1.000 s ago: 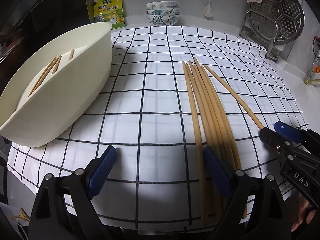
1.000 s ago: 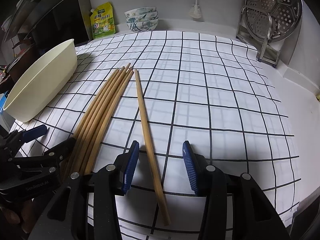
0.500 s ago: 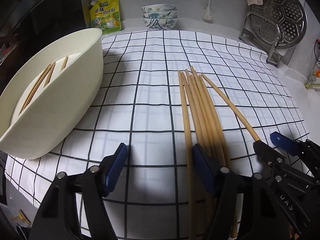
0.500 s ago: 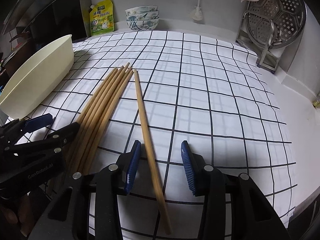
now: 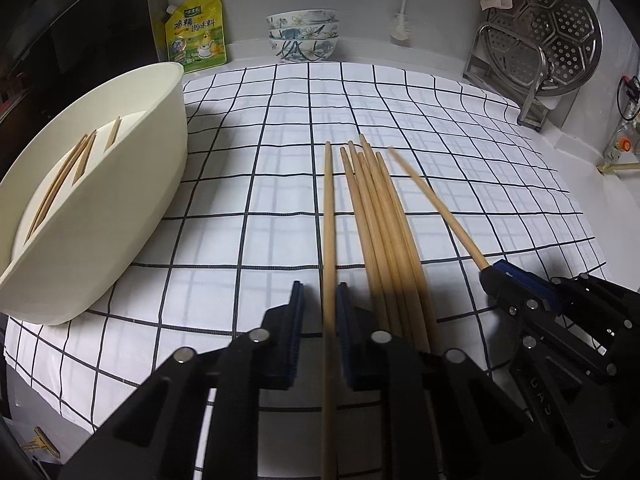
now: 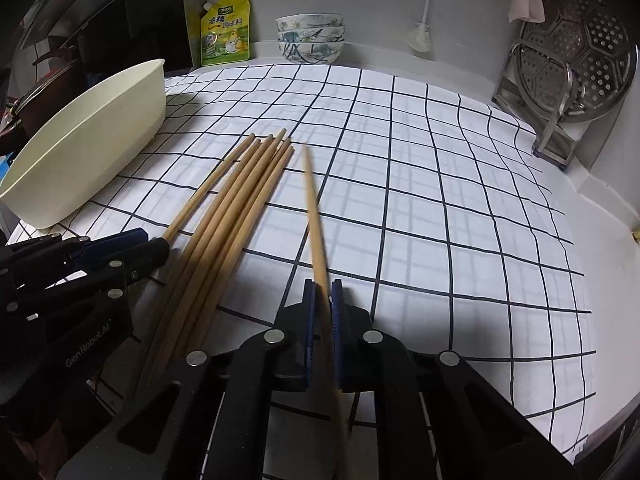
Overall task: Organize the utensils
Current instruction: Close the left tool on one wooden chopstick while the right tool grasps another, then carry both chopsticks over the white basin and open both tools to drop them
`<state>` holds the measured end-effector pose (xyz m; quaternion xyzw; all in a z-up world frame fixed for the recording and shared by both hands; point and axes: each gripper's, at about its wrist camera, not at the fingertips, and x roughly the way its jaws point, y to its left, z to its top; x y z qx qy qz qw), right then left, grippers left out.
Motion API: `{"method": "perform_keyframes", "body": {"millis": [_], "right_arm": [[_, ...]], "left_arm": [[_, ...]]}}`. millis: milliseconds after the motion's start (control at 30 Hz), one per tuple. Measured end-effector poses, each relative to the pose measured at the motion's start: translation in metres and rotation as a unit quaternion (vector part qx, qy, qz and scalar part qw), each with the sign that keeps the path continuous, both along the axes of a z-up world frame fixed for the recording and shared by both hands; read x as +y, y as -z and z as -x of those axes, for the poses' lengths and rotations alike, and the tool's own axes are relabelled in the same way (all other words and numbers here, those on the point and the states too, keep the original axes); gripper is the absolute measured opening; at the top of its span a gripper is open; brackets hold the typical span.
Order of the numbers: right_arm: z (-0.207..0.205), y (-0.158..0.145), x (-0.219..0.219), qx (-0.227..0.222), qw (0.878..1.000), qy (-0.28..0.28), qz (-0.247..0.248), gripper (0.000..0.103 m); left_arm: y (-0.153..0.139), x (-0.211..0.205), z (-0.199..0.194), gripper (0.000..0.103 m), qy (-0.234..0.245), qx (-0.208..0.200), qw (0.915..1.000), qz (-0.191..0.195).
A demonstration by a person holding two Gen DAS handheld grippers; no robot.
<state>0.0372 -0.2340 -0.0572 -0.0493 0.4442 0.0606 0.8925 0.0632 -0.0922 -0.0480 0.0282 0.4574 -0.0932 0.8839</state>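
Note:
Several wooden chopsticks [image 5: 380,220] lie bundled on the checked cloth [image 5: 240,160]. My left gripper [image 5: 320,296] is closing its jaws, and the blue pads press on the leftmost chopstick [image 5: 328,208], set apart from the bundle. In the right wrist view the right gripper [image 6: 322,292] is closing too, pads pinching a single chopstick [image 6: 314,208] whose far end looks blurred. Each gripper shows in the other's view: right gripper [image 5: 492,276], left gripper [image 6: 156,248]. A cream oval tub [image 5: 100,240] at the left holds a few chopsticks [image 5: 68,172].
Stacked patterned bowls [image 5: 304,34] and a yellow-green seasoning pouch [image 5: 196,32] stand at the back wall. A perforated steel steamer plate [image 5: 540,32] leans in a rack at the back right. The cloth's front edge runs just under both grippers.
Both grippers have gone from open to shut, each on one chopstick. The left gripper shifted right onto the leftmost stick, which now lies apart from the bundle. The right's stick has tilted.

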Motion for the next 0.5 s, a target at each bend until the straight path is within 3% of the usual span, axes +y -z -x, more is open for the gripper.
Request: {"method": "perform_keyframes", "body": {"millis": [67,500], "right_arm": [[0.000,0.000,-0.002,0.000,1.000,0.001,-0.010,0.007],[0.010,-0.014,-0.014,-0.010,0.997,0.028,-0.070,0.006]], "left_arm": [[0.000,0.001,0.000,0.007,0.001,0.004,1.0000,0.006],[-0.015,0.013,0.010,0.007,0.004,0.003,0.9994,0.035]]}}
